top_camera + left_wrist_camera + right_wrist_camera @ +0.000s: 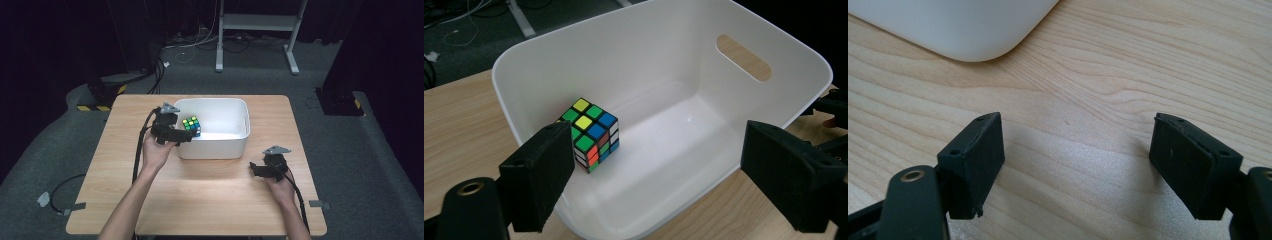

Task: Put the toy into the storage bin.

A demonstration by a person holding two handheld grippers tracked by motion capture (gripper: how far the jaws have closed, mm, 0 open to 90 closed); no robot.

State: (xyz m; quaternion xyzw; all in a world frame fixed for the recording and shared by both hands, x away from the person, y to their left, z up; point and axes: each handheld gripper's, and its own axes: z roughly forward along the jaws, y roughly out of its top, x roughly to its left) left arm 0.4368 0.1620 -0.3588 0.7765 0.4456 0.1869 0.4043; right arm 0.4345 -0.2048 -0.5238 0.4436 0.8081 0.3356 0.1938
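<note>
A puzzle cube sits on the floor of a white tub at the far middle of a wooden table, tucked into the tub's left side close to the wall. Seen from above, the left gripper reaches over the tub's near-left rim, while the right gripper rests low over the bare tabletop, near the tub's near-right corner and well apart from the cube. The left gripper view looks down into the tub, showing an oval handle slot in its wall and the cube with green, yellow and blue squares on top; both jaws stand wide apart and grip nothing, and the cube lies just beyond the left-hand jaw rather than between the two. The right gripper view takes in wood grain and one rounded corner of the tub; its jaws also stand released, holding nothing.
</note>
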